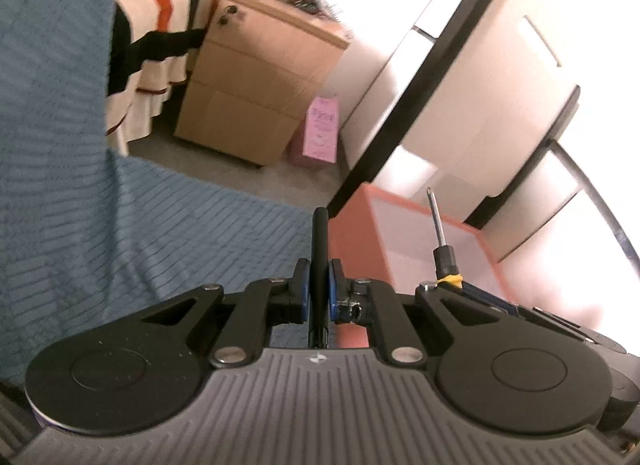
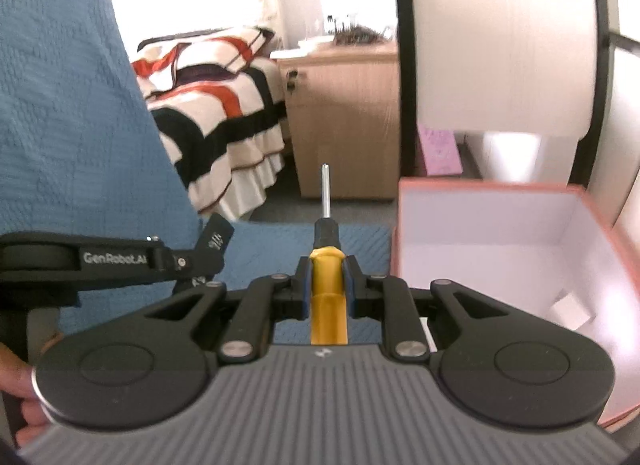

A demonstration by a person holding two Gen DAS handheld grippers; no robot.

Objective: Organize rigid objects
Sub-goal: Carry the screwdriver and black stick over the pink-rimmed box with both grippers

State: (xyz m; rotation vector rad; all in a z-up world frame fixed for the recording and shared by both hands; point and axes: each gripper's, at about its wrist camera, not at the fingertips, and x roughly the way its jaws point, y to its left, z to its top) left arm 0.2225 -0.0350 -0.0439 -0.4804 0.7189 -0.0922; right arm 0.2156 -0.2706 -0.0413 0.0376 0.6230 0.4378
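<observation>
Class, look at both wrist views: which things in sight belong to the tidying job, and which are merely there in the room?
Part of the job:
- yellow-handled screwdriver, gripped by the right gripper
- slim black rod, gripped by the left gripper
- open pink box

Just lying about:
- blue blanket
- striped bedding
- wooden cabinet
- pink carton

Both wrist views look forward and down along their fingers, close over the blue cover [image 1: 180, 225], sharing the box [image 2: 500, 233] and cabinet [image 1: 256, 77].
</observation>
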